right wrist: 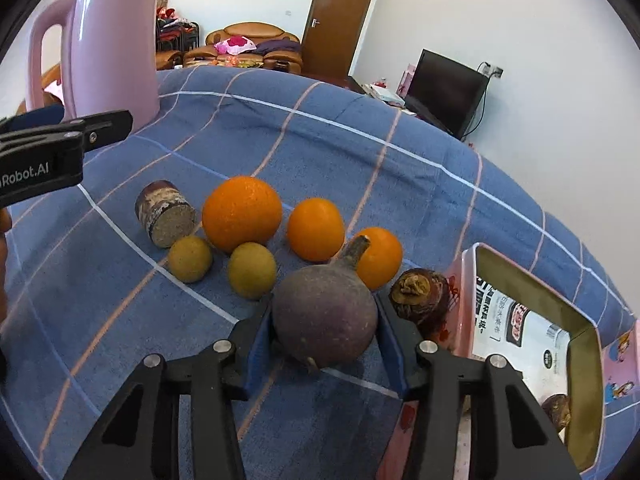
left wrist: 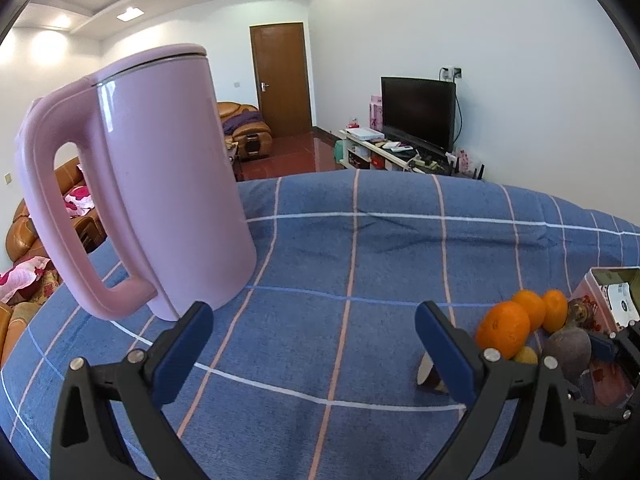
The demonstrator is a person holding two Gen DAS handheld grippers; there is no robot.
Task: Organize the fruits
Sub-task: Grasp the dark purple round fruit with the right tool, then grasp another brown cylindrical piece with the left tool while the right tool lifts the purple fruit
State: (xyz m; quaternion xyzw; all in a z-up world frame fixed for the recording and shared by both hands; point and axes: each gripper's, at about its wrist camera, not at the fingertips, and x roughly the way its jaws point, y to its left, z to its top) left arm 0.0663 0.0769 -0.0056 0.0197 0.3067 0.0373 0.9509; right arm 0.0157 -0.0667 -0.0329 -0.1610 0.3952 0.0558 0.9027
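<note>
gripping purple round fruit (right wrist: 325,320) with right tool (right wrist: 326,334), fingers clamped on both flanks, stem toward 12 o'clock. step in hand, likely: pick-up; next calls for lift, carry to pink box (right wrist: 592,400) at 3 o'clock. oranges (right wrist: 242,213) at 11 o'clock. left tool (left wrist: 316,340) spread wide, grasping nothing, over blue checked table (left wrist: 360,248).

Pink box (right wrist: 472,264) cut by frame edge; brown item inside (right wrist: 557,410) half hidden (identity unclear).

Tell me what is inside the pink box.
Inside the pink box lie a printed paper sheet and one brown fruit at the near end. The right gripper's fingers and the near wall hide the rest.
</note>
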